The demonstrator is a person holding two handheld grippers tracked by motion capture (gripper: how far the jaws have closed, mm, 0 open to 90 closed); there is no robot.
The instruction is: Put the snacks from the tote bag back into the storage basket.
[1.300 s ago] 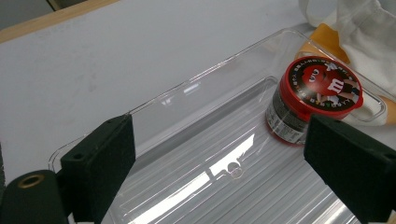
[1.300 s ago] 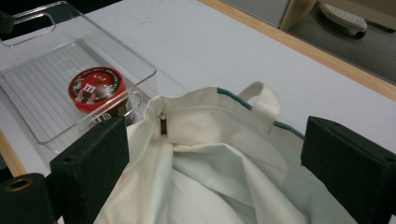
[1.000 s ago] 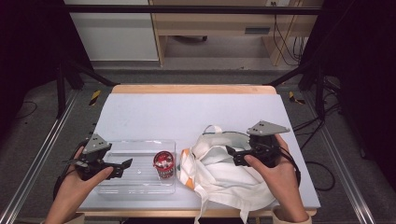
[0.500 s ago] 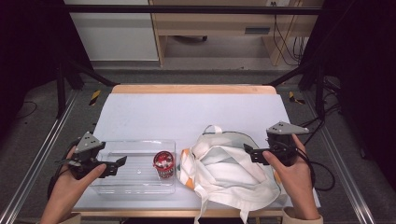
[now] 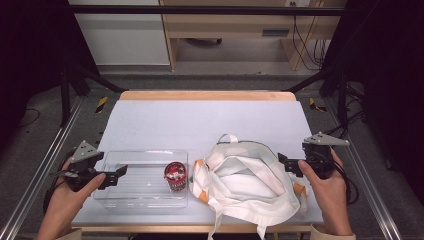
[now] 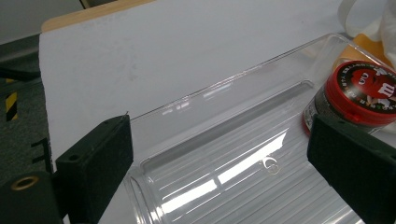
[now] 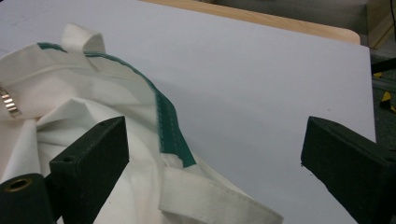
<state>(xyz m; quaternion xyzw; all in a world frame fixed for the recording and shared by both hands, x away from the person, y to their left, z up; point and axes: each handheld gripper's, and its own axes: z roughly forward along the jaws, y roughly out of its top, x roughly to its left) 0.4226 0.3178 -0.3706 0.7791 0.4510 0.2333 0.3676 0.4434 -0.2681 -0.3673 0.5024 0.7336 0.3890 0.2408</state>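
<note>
A clear plastic tray (image 5: 135,192) (image 6: 224,140) lies at the front left of the white table. A small jar with a red printed lid (image 5: 175,175) (image 6: 359,95) stands in the tray's right end. A white cloth bag with green trim (image 5: 250,185) (image 7: 93,121) lies crumpled at the front right, with something orange under its left edge. My left gripper (image 5: 117,175) (image 6: 224,186) is open at the tray's left end, jaws spread wide over it. My right gripper (image 5: 284,162) (image 7: 215,172) is open at the bag's right edge, holding nothing.
The white table top (image 5: 200,120) stretches bare behind the tray and bag, ending in a wooden back edge (image 5: 205,95). Metal frame rails (image 5: 45,165) run along both sides. A bag strap (image 5: 227,137) loops up at the bag's far side.
Both grippers have drawn outward: the right one from over the bag to its right edge, the left one slightly left toward the tray's end. Bag, jar and tray stay put.
</note>
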